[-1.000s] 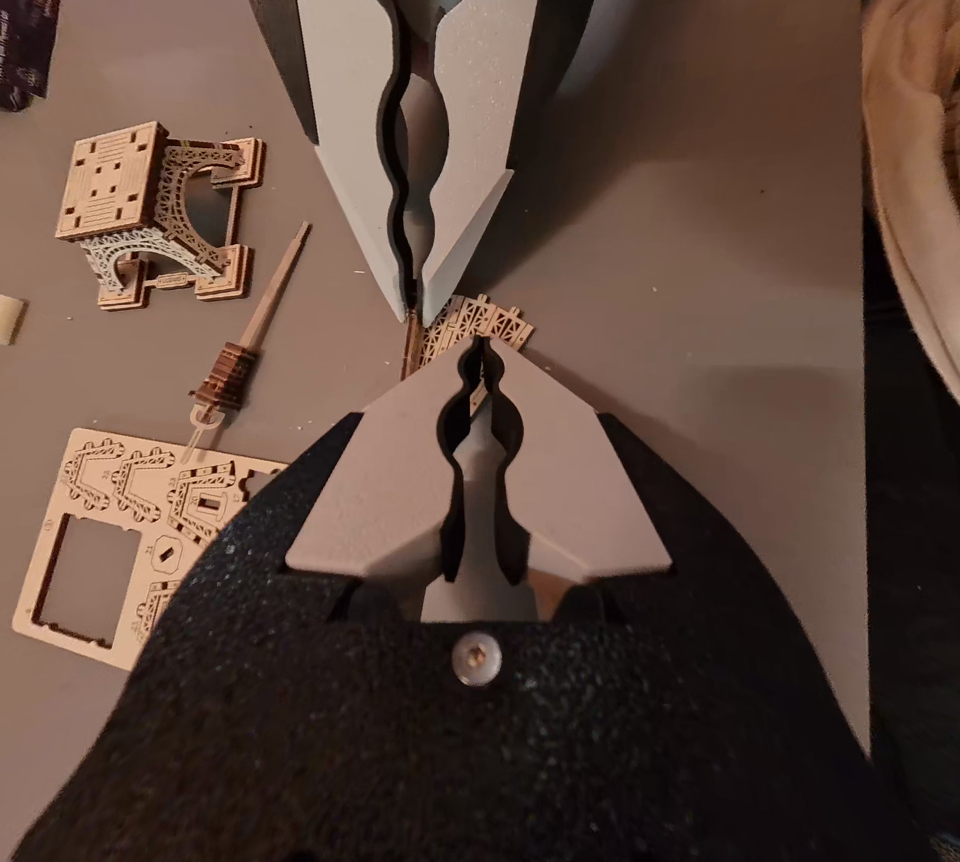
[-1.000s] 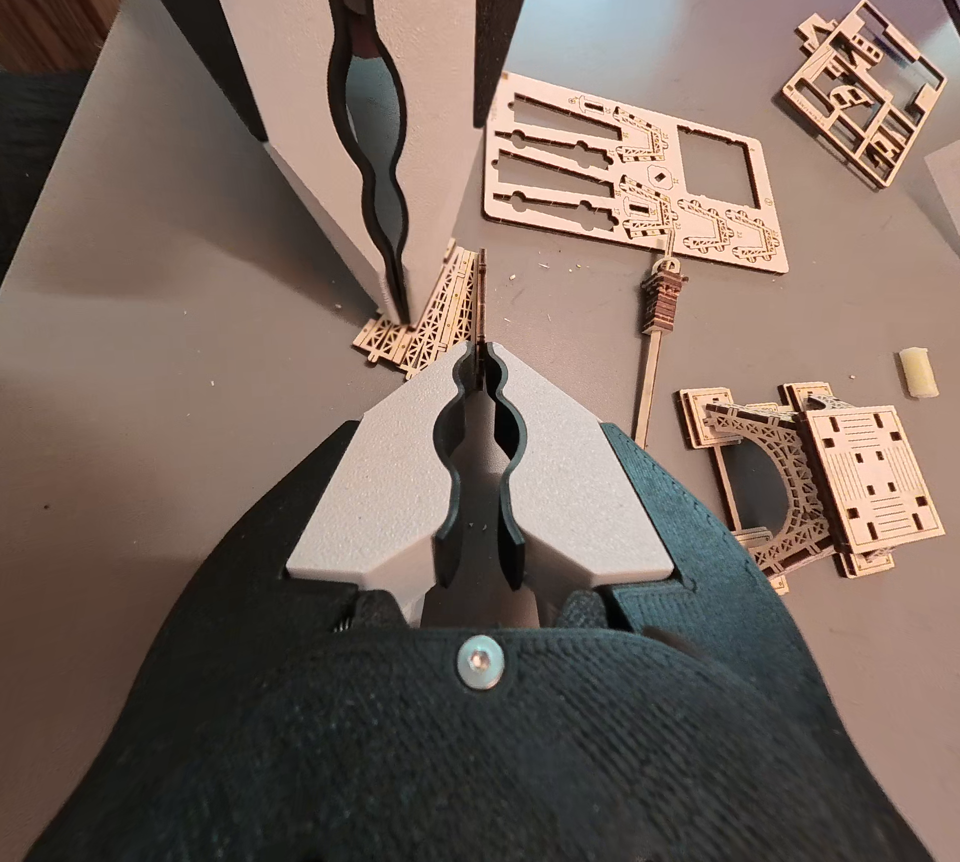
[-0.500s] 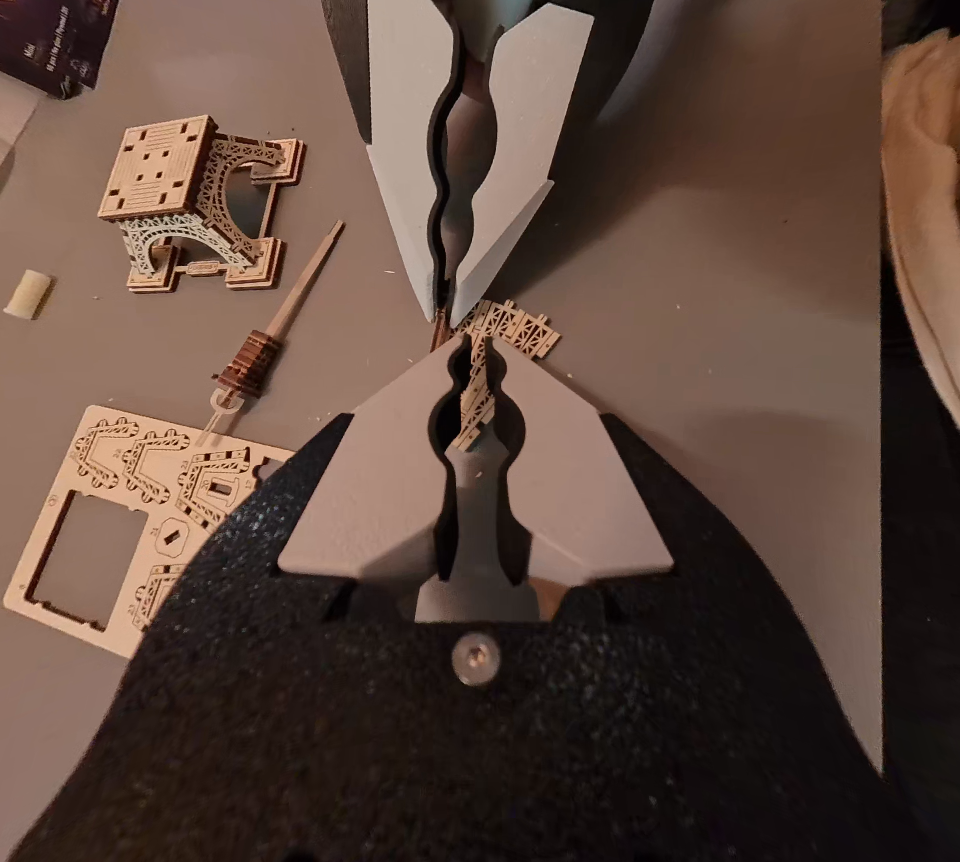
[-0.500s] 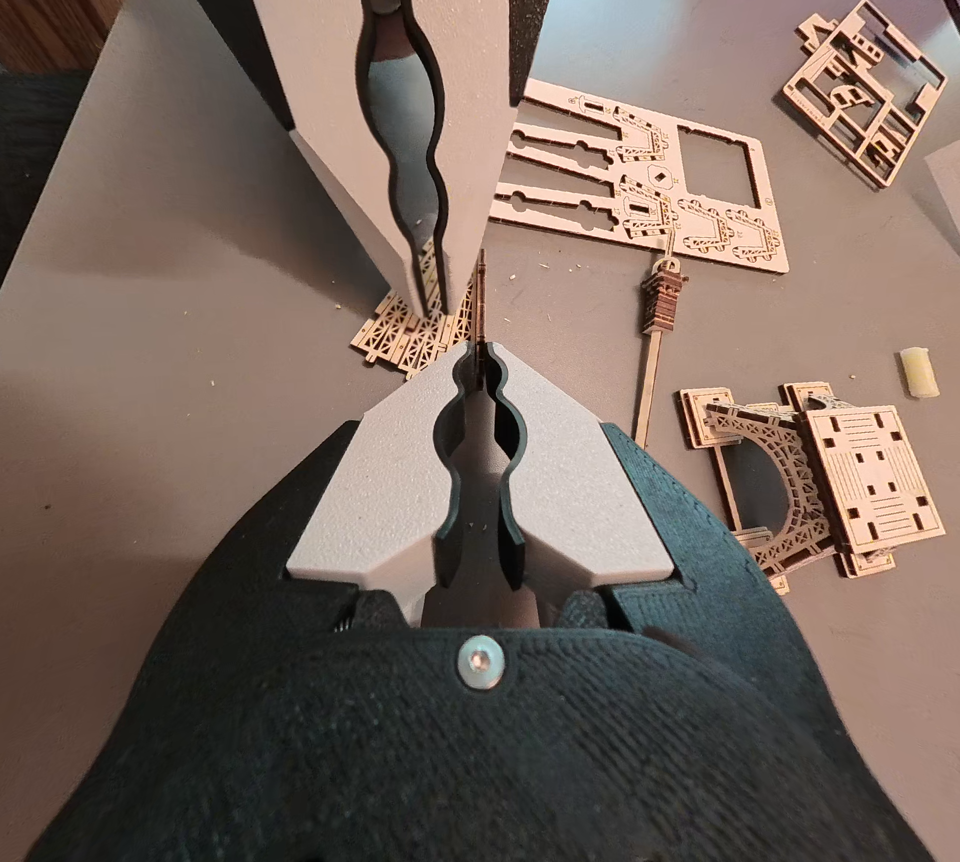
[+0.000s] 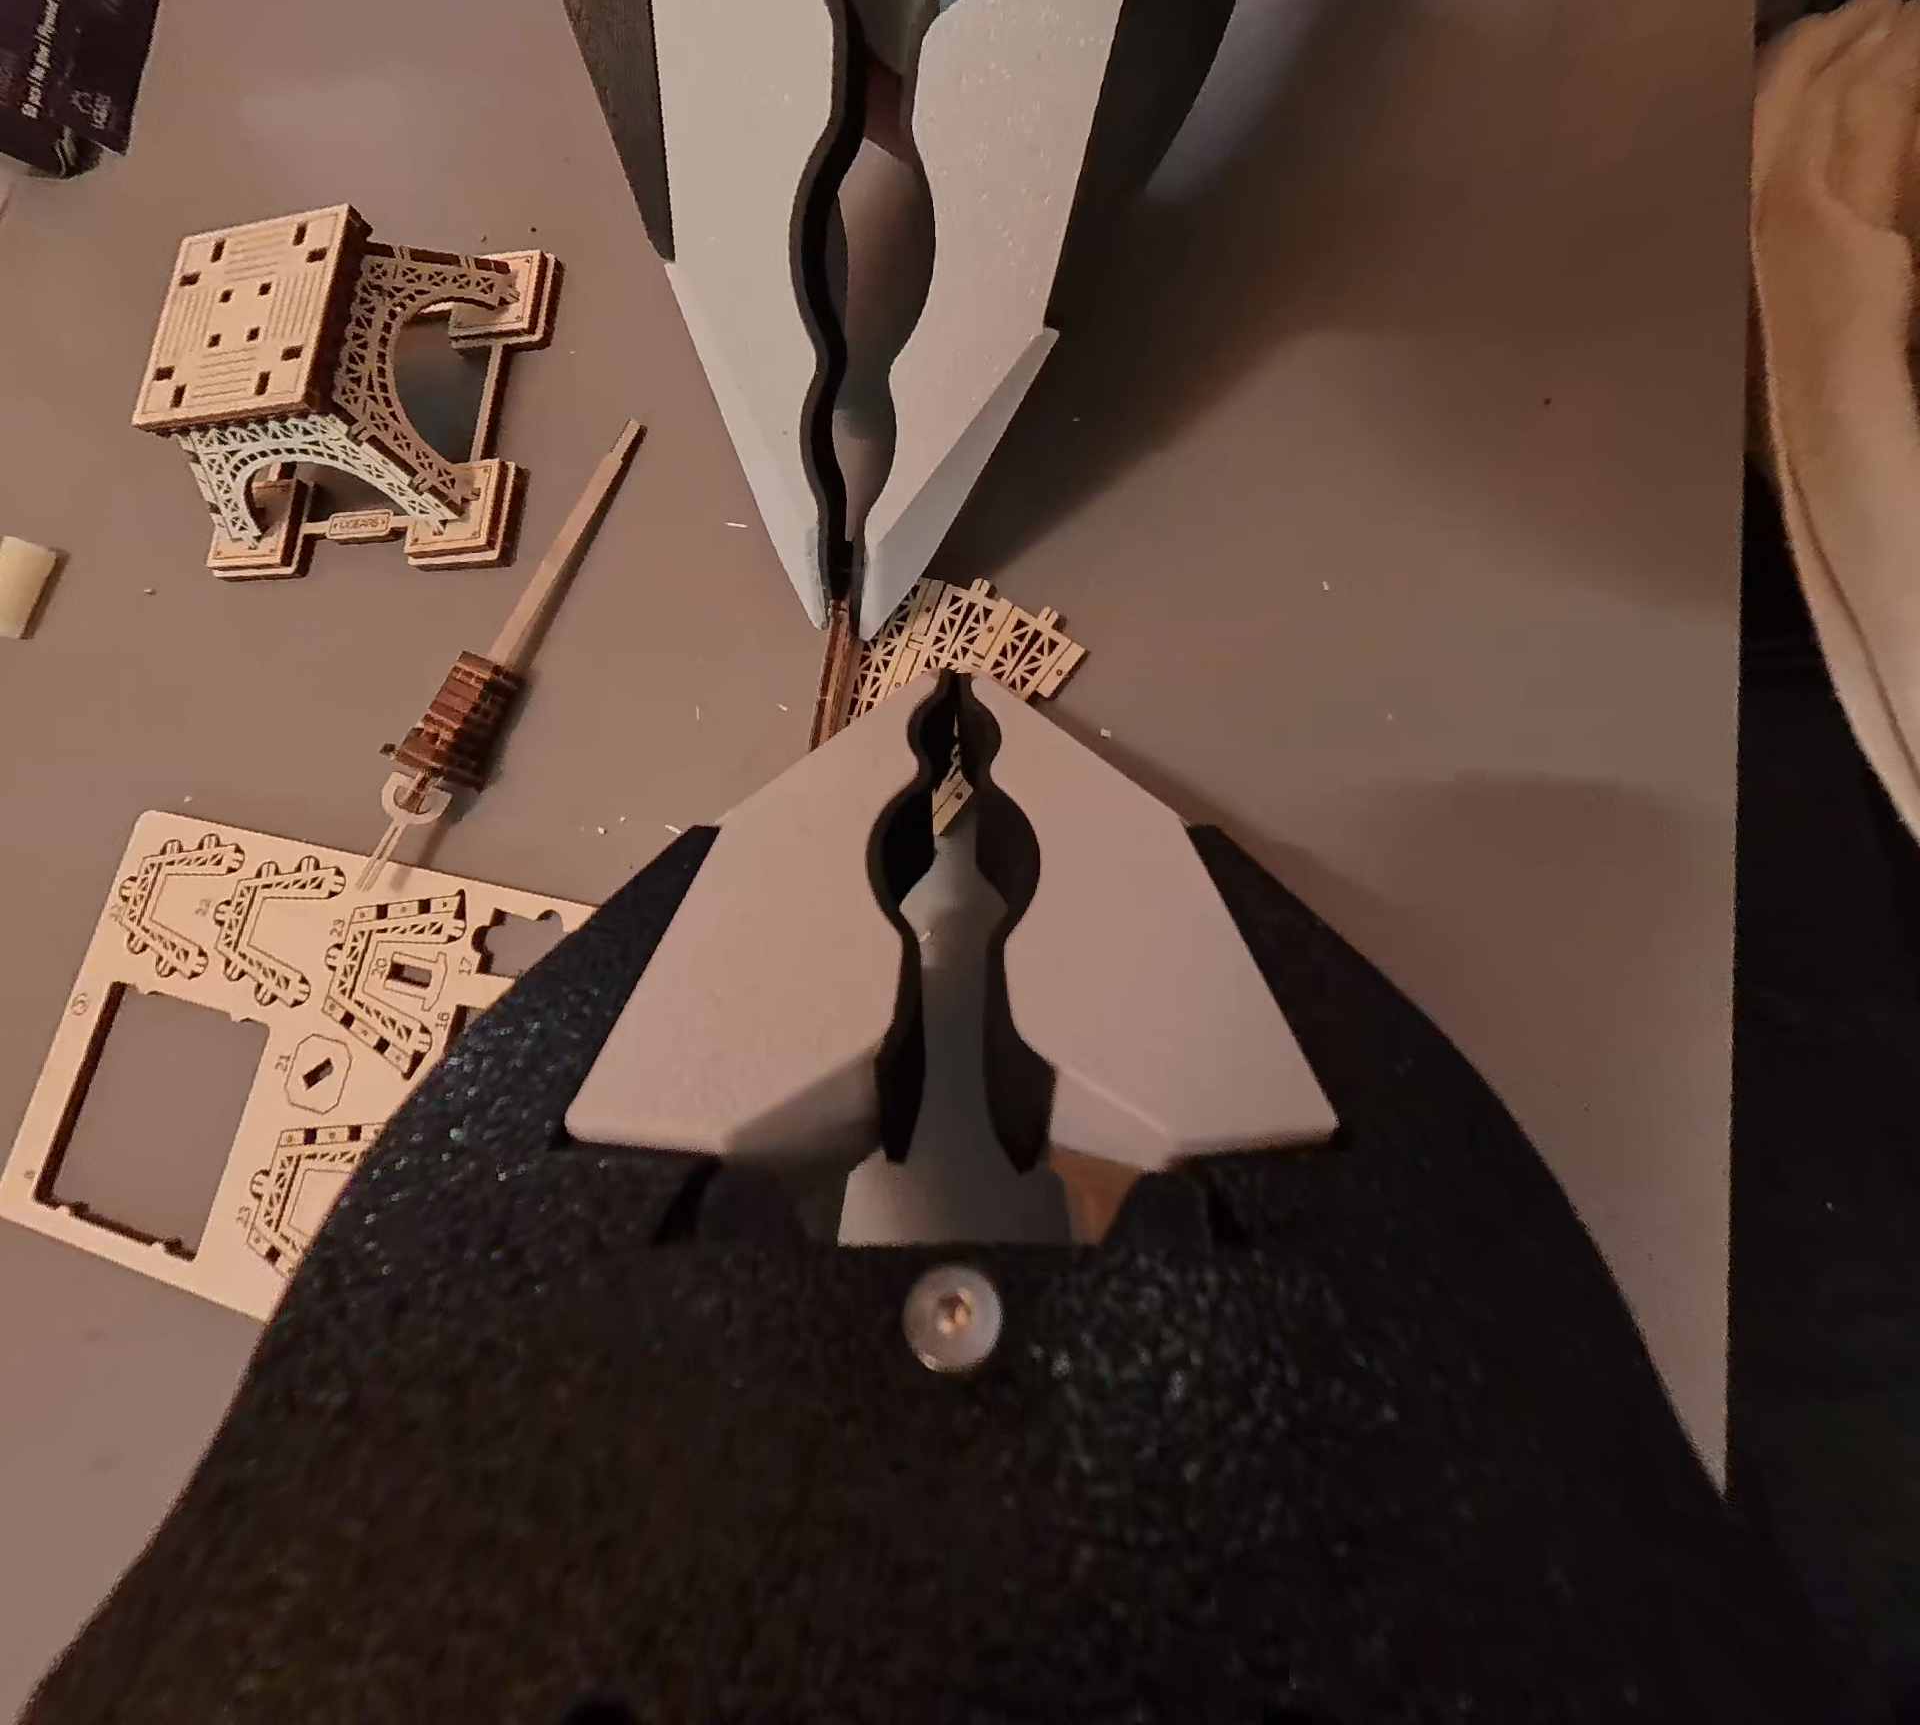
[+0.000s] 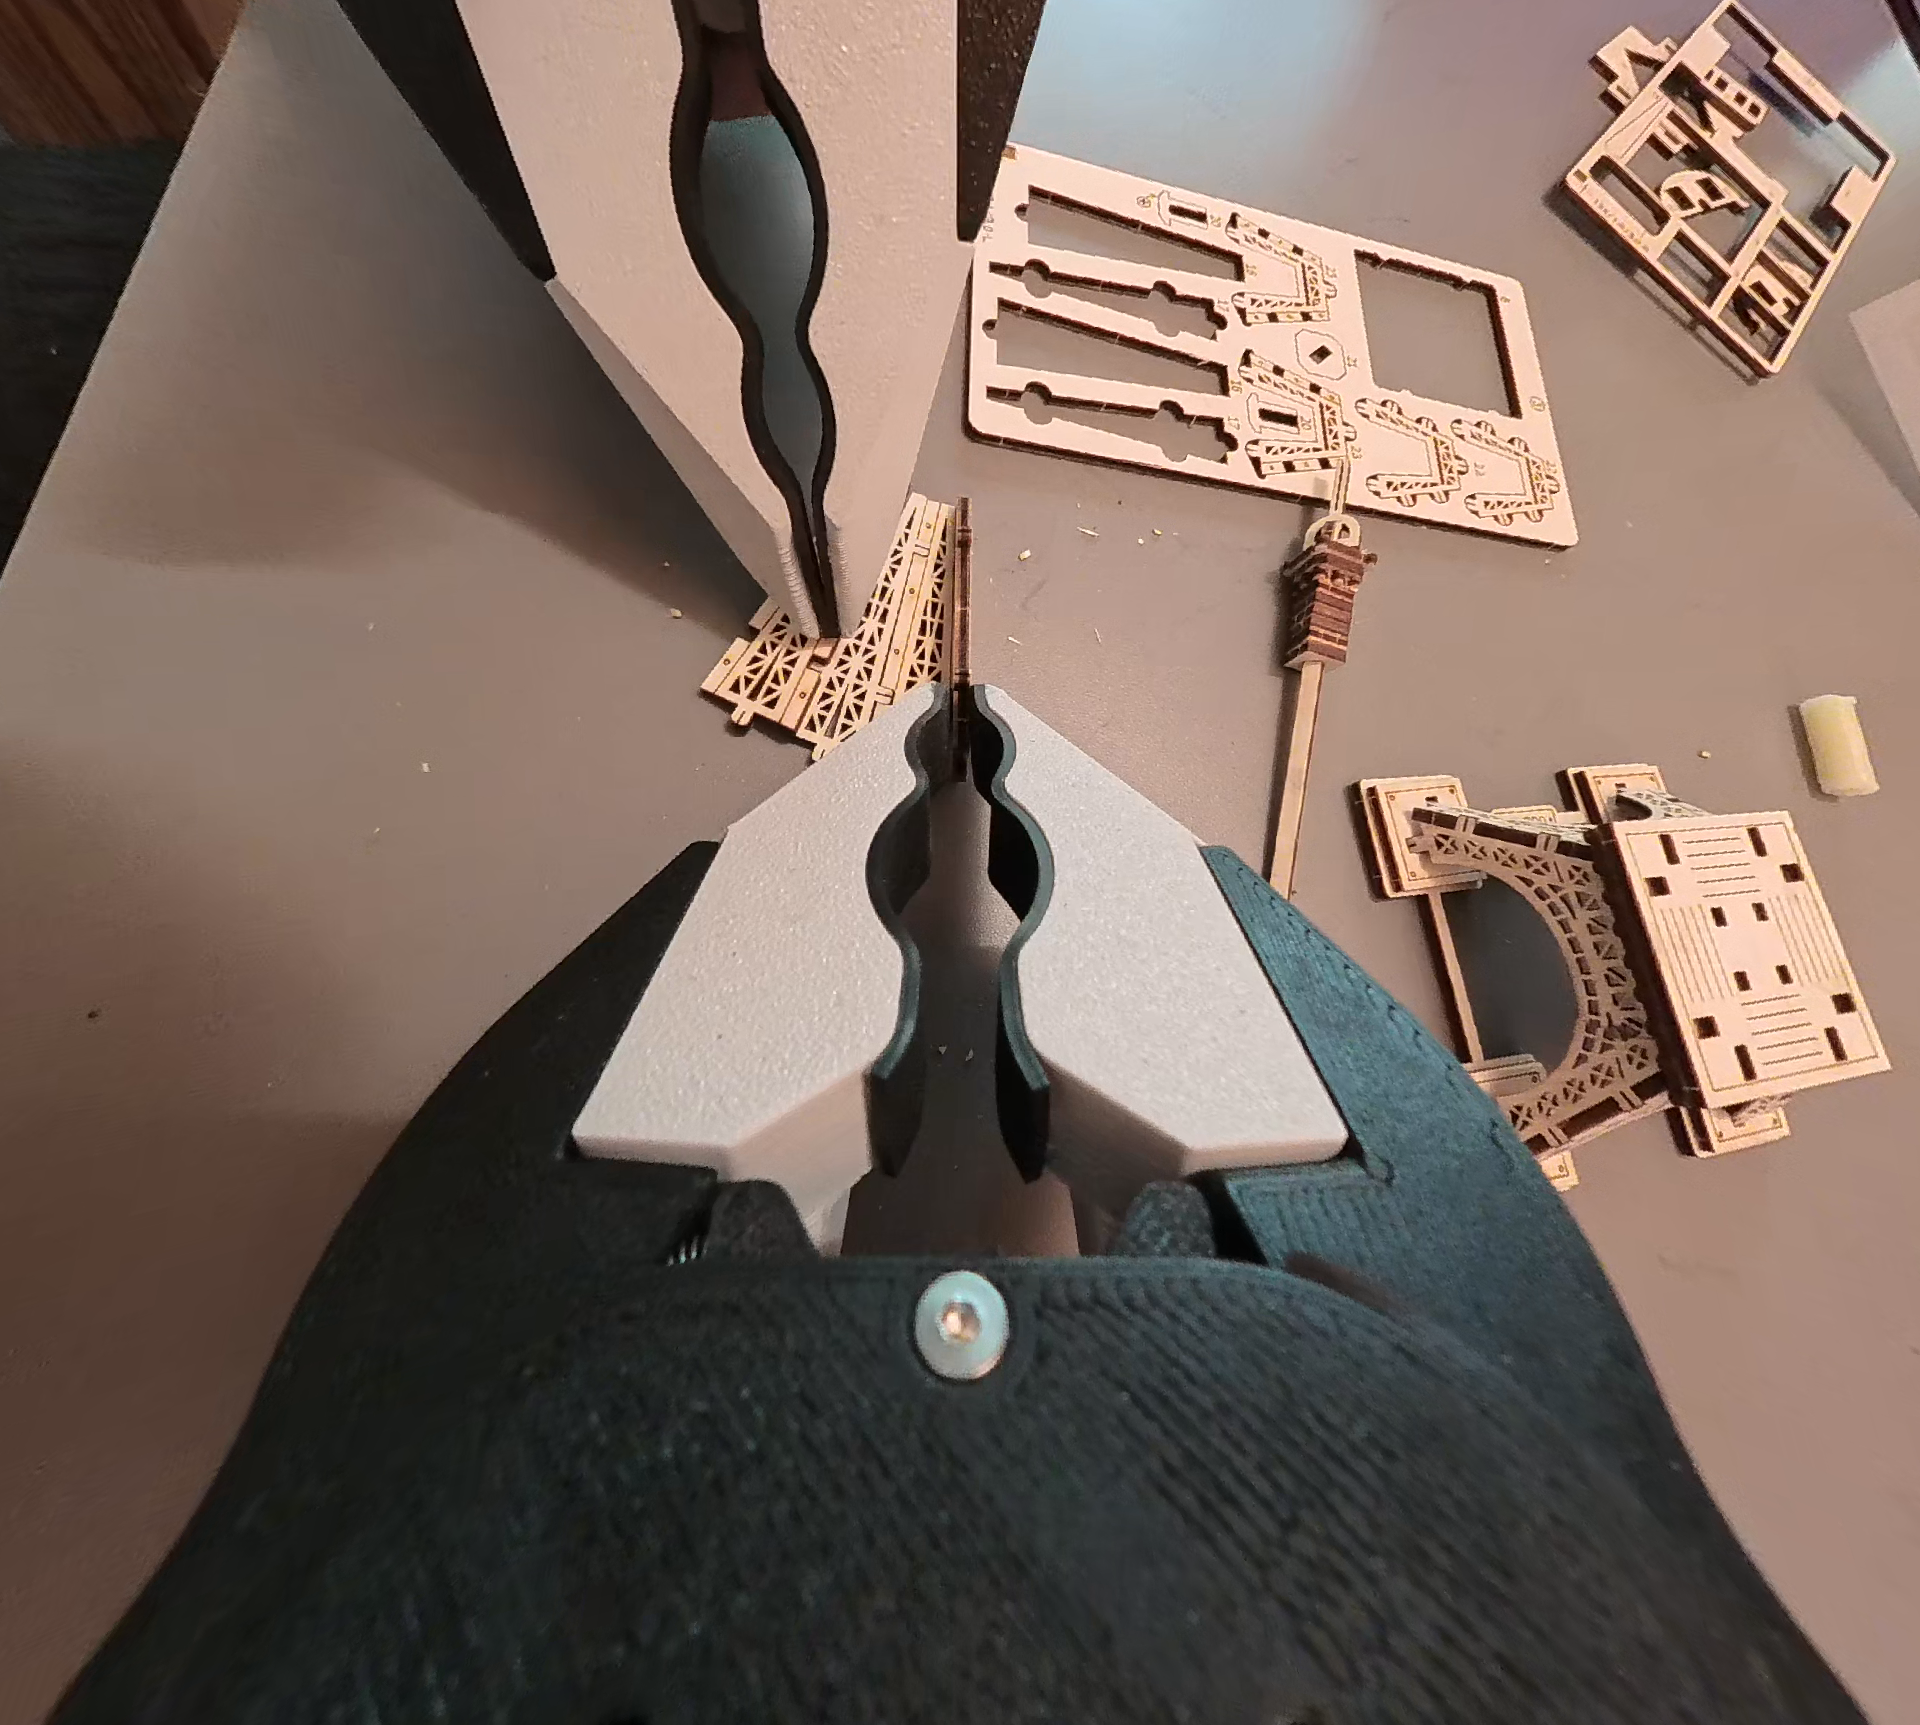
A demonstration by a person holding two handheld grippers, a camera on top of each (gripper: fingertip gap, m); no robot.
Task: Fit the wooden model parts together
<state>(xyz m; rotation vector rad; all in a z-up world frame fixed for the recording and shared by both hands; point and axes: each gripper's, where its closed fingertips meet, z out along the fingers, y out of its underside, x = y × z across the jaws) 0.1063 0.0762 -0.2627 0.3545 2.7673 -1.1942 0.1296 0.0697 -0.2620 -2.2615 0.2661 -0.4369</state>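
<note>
My left gripper (image 5: 951, 688) is shut on a pale wooden lattice panel (image 5: 997, 636) that lies flat on the grey table. In the right wrist view its tips (image 6: 816, 610) press on the fanned lattice panels (image 6: 831, 667). My right gripper (image 6: 961, 699) is shut on a thin lattice panel (image 6: 962, 595), held upright and edge-on right beside the flat ones. In the left wrist view the right gripper (image 5: 844, 605) comes in from the top, tip to tip with the left one.
An assembled tower base (image 5: 332, 397) (image 6: 1621, 958), a spire with stacked discs (image 5: 488, 688) and a punched part sheet (image 6: 1247, 356) lie on the table. There are also a leftover frame (image 6: 1735, 179), a small pale block (image 6: 1839, 745), a dark booklet (image 5: 73, 65) and a cream cloth (image 5: 1849, 325) past the table edge. My left and right fingertips are right by each other. The small pale block (image 6: 1839, 745) is about equally far from each gripper, around 25 cm.
My left gripper swung a little toward the upright panel and back over the flat panels. My right gripper has stayed still with its panel.
</note>
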